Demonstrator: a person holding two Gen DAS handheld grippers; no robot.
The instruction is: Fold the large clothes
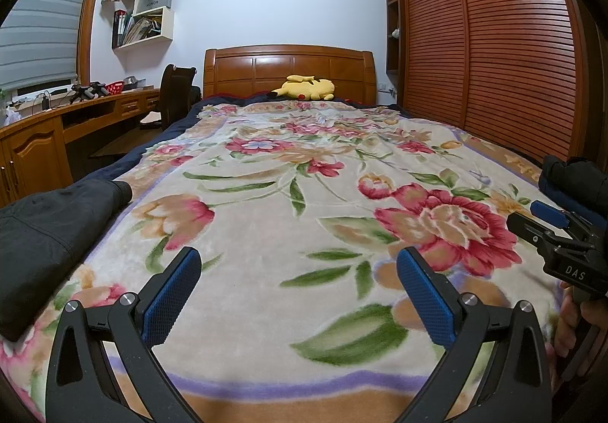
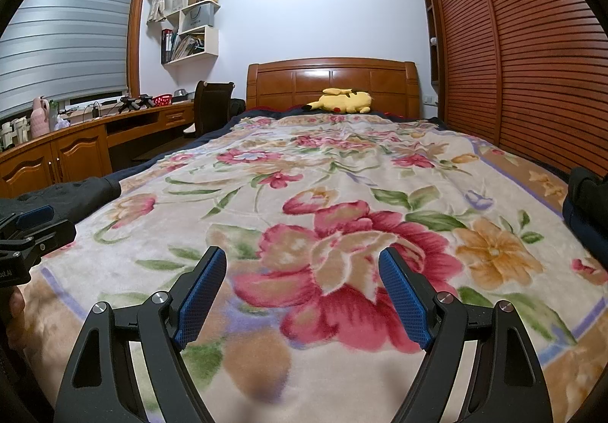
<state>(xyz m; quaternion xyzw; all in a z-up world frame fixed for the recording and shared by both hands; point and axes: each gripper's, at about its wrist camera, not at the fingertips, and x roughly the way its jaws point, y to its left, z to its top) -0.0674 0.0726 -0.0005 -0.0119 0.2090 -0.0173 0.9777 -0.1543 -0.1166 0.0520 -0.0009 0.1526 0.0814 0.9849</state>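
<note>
A black garment [image 1: 49, 229] lies folded at the left edge of the bed, on the floral blanket [image 1: 288, 195]; it also shows in the right wrist view [image 2: 76, 195]. A dark blue and black garment [image 1: 573, 183] lies at the bed's right edge, also in the right wrist view [image 2: 587, 206]. My left gripper [image 1: 298, 294] is open and empty above the blanket's near end. My right gripper [image 2: 302, 297] is open and empty beside it, to the right. Each gripper shows at the other view's edge.
A yellow plush toy [image 1: 309, 87] lies by the wooden headboard [image 1: 288, 71]. A wooden desk [image 1: 76, 127] with a dark chair [image 1: 176, 96] runs along the left. Slatted wardrobe doors [image 1: 494, 54] stand close on the right.
</note>
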